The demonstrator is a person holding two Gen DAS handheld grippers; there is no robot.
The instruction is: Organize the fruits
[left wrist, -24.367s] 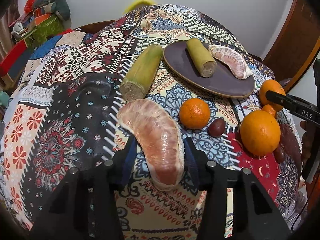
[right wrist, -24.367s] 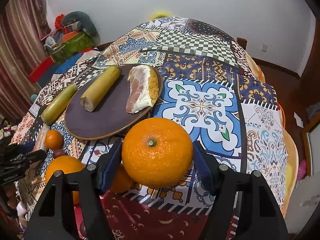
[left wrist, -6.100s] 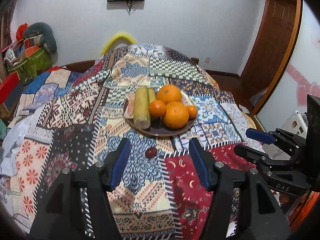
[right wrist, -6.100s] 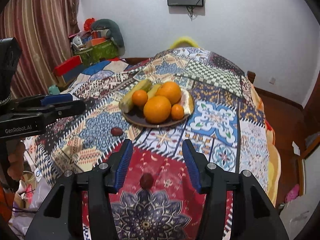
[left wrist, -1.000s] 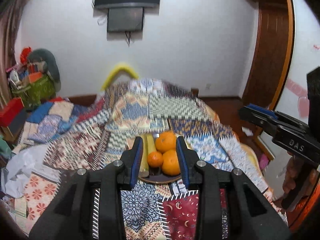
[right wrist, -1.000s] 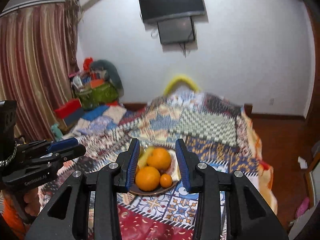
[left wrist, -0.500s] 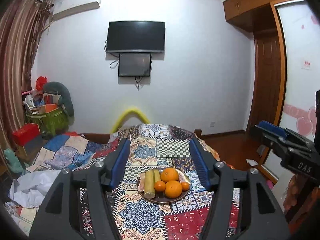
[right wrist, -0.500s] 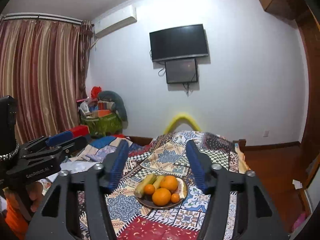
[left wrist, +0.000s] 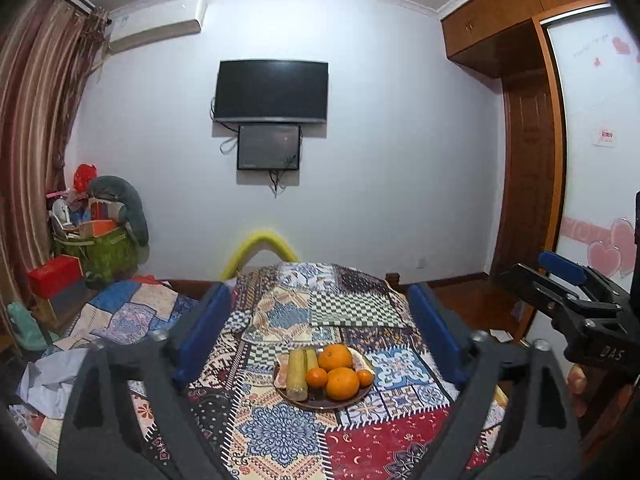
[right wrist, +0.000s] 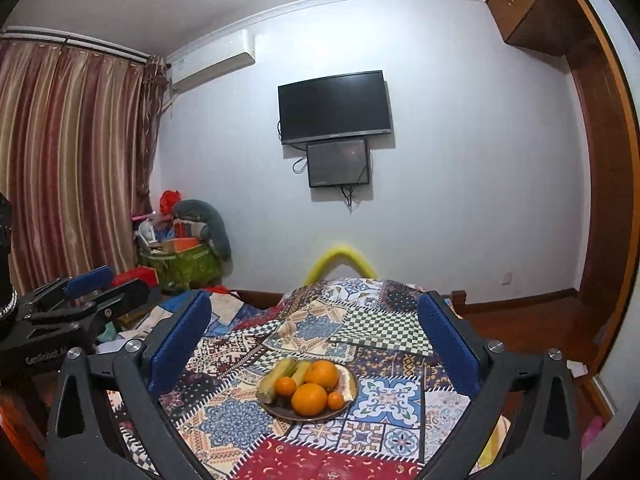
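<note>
We hold both grippers up high and far back from the fruit. The left gripper has its jaws wide open and holds nothing. The right gripper has its jaws wide open too, with nothing in them.

The dark plate sits on the bed's patchwork quilt, at 6 o'clock in both views. On it we see two big oranges, two small ones, two green-yellow sugarcane pieces at 9 o'clock, and pale pomelo at 3 o'clock. Nothing blocks the plate.

A black TV hangs on the white wall at 12 o'clock. Striped curtains hang at 9 o'clock. A green bin of stuff stands by them. A wooden door is at 3 o'clock.
</note>
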